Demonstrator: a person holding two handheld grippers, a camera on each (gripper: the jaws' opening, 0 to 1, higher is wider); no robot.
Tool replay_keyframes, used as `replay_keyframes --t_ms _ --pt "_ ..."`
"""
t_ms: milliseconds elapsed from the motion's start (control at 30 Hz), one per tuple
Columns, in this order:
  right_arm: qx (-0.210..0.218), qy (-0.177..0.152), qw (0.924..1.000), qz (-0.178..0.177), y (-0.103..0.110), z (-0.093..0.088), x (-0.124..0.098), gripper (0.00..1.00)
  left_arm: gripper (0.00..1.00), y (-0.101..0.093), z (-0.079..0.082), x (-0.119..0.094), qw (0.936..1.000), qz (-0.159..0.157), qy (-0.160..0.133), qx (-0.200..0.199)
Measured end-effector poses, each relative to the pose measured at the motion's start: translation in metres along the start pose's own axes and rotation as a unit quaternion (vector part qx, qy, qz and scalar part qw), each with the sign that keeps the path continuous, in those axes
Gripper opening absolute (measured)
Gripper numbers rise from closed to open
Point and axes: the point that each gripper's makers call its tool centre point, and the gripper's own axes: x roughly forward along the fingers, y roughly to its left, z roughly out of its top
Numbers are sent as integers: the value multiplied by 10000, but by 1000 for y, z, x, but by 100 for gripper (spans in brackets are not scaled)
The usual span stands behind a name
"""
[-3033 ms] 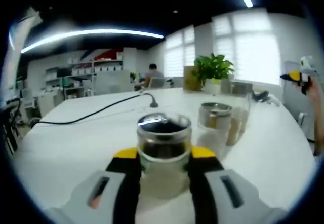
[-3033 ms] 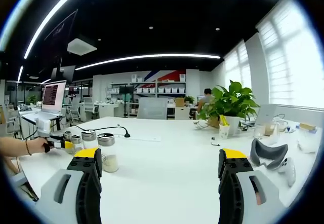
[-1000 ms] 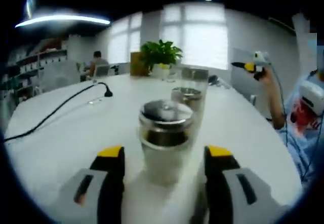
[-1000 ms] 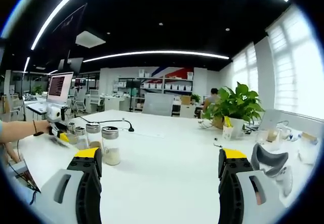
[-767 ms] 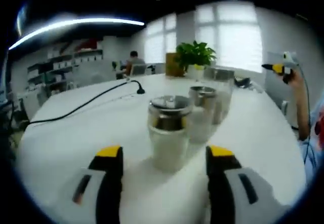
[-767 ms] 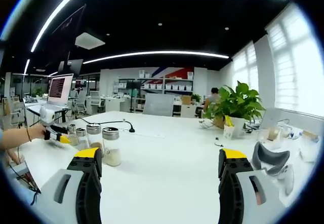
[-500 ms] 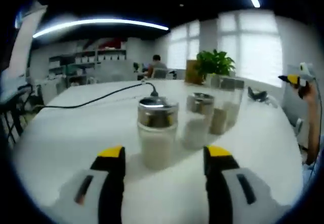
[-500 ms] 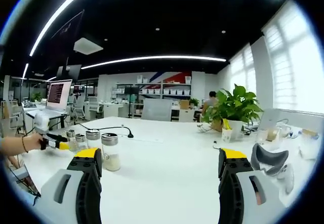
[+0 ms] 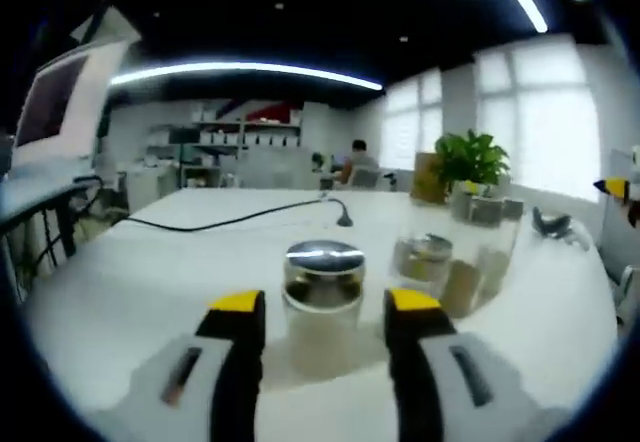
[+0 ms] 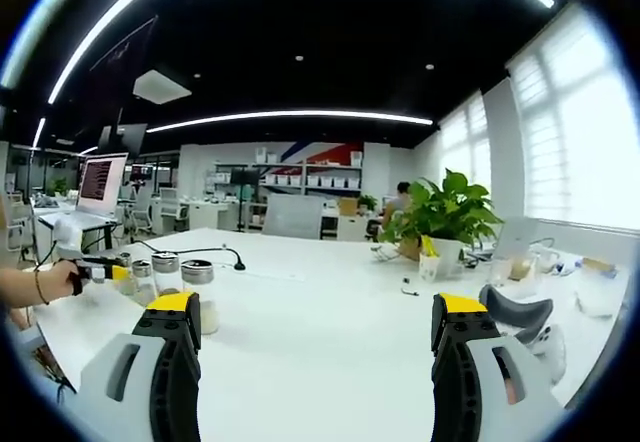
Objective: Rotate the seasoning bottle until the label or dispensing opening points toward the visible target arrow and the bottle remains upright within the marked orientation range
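Note:
A clear seasoning bottle with a silver lid and pale contents stands upright on the white table. My left gripper is open, its yellow-tipped jaws close on either side of the bottle with narrow gaps showing. In the right gripper view the same row of bottles stands far left, where a hand holds the left gripper beside them. My right gripper hangs open over bare table, holding nothing.
Two more lidded bottles stand just behind and right of the front one. A black cable crosses the table. A potted plant and a grey headset sit at the right, and a monitor stands at the left.
The left gripper has come closer to the front bottle and its jaws have narrowed around it. The right gripper stays open; its view shifted only slightly.

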Motion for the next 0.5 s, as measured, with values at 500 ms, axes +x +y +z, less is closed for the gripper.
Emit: replay_keyframes --t_ms 500 --pt "23 139 9999 52 1 -6 2 99 34 0 -3 12 9999 -118 58 40"
